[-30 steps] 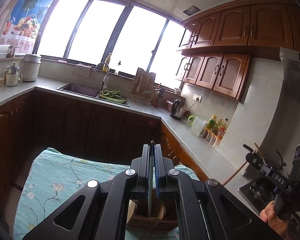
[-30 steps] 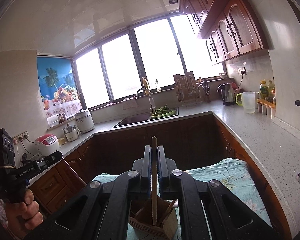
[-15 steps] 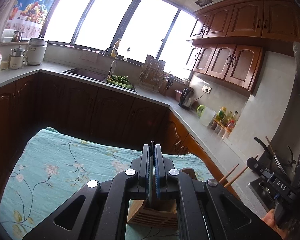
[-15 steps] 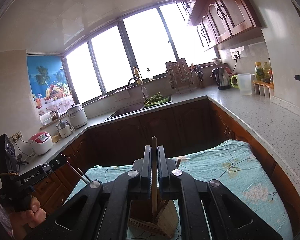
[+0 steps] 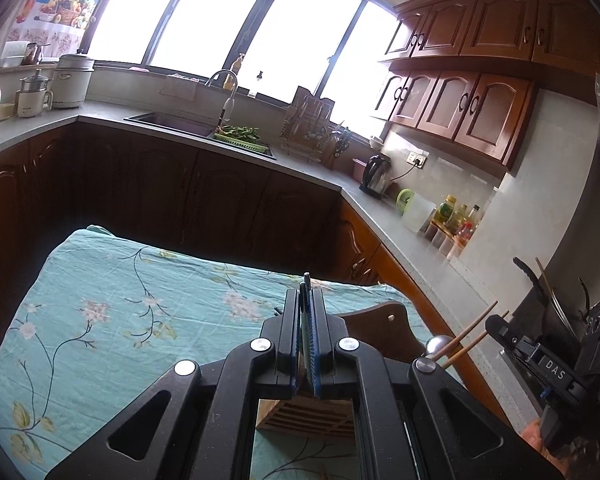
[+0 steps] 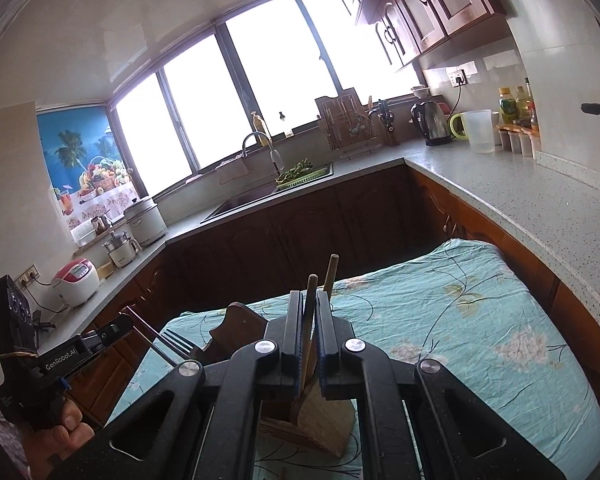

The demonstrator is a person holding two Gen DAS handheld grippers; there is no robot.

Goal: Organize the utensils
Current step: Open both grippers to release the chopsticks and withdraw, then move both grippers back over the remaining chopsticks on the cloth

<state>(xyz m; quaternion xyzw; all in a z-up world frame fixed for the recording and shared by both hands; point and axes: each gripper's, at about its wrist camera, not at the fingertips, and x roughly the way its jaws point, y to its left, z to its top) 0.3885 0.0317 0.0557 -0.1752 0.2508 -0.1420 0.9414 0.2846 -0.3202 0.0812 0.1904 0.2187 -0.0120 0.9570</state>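
My left gripper (image 5: 307,312) is shut on a thin dark metal utensil handle (image 5: 307,280), above a slatted wooden utensil holder (image 5: 306,416) on the floral cloth. In the right wrist view the same gripper (image 6: 112,330) shows at left, with a fork (image 6: 178,342) and metal rods by it. My right gripper (image 6: 309,312) is shut on a wooden stick (image 6: 311,284); a second wooden stick (image 6: 332,270) stands beside it, and the wooden holder (image 6: 320,420) sits below. In the left wrist view the right gripper (image 5: 496,326) shows at right with two wooden sticks (image 5: 470,332).
A teal floral cloth (image 5: 120,300) covers the table. A dark wooden board (image 5: 380,328) lies behind the holder. Dark cabinets and a grey counter (image 6: 520,184) with sink, kettle and jug run round the room.
Both grippers have tilted down and come lower toward the table. The wooden holder has stayed below them, and the fork has come into the right wrist view.
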